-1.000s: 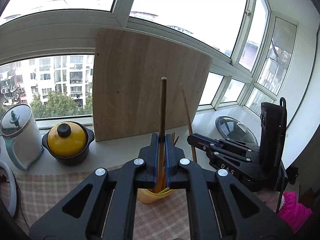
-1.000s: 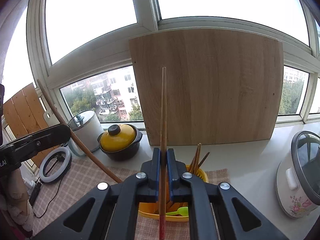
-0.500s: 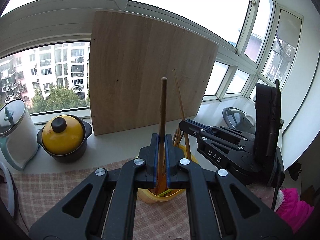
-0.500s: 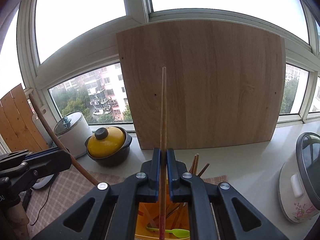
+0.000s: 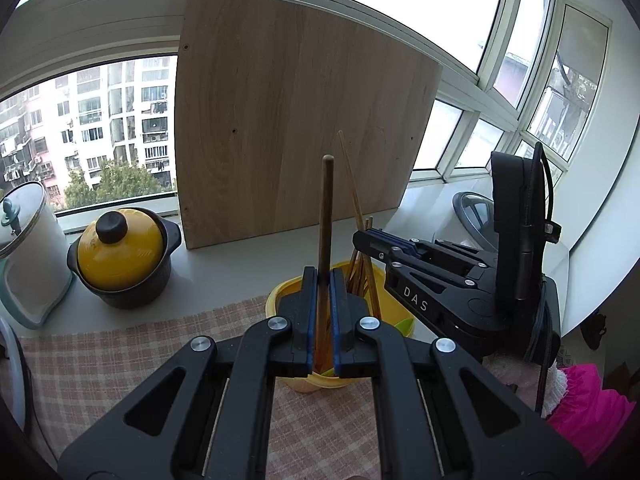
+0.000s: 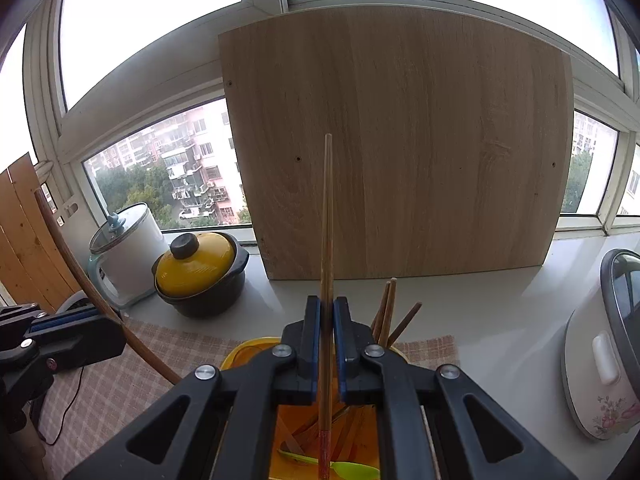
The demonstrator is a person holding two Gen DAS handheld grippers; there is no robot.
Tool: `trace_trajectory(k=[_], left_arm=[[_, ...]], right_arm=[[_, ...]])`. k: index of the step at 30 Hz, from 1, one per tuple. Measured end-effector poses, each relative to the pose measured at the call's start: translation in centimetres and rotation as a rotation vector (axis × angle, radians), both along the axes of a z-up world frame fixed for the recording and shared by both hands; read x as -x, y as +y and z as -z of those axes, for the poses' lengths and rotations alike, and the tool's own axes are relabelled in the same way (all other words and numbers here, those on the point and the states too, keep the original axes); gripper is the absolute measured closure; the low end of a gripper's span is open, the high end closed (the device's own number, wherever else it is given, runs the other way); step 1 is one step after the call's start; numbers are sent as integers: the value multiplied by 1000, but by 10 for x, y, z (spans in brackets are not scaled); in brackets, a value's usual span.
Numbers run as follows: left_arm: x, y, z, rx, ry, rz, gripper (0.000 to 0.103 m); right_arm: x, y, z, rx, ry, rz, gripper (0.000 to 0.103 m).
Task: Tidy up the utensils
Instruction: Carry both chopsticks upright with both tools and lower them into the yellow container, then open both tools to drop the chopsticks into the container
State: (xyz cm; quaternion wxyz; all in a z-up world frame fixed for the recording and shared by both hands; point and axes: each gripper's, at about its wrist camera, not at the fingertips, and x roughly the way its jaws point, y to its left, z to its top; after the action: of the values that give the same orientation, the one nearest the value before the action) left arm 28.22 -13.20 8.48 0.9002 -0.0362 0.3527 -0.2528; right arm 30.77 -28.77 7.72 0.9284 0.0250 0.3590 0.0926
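My left gripper (image 5: 323,280) is shut on a dark wooden utensil handle (image 5: 326,208), held upright over the yellow utensil holder (image 5: 280,296). My right gripper (image 6: 327,312) is shut on a thin wooden chopstick (image 6: 327,216), upright, its red lower end inside the yellow holder (image 6: 240,354). Several chopsticks (image 6: 390,312) and a green plastic spoon (image 6: 352,469) stand or lie in the holder. The right gripper shows in the left wrist view (image 5: 366,242), just right of the holder. The left gripper shows at the left edge of the right wrist view (image 6: 72,328).
A large wooden board (image 5: 296,116) leans against the window behind the holder. A yellow-lidded black pot (image 5: 120,256) and a white kettle (image 5: 28,252) stand to the left. A white rice cooker (image 6: 604,352) stands at the right. A checked cloth (image 5: 120,360) covers the counter.
Both grippers have moved down and closer to the yellow holder, carrying their utensils. The right gripper has drawn nearer to the left one.
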Motion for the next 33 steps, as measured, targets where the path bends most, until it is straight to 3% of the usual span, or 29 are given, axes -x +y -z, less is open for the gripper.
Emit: trace_trajectory(k=[16,18,20,22,33], left_arm=[[12,-6,14,-23,30,19,99],[14,-6,14,-27,27,17,99],[16,-6,14,-26,27,14,99],[17,-6,14,-26,30,14,99],[42,6,7,-31,-3,-7,99]], right_arm=[[22,-13,12,14,60,-8,99],[24,-14,12,19,65,-11,96],[26,-15,12,18,66,-9,76],[30,-17,11,15,60,-3,68],[55,-23,-4,6,49,0,58]])
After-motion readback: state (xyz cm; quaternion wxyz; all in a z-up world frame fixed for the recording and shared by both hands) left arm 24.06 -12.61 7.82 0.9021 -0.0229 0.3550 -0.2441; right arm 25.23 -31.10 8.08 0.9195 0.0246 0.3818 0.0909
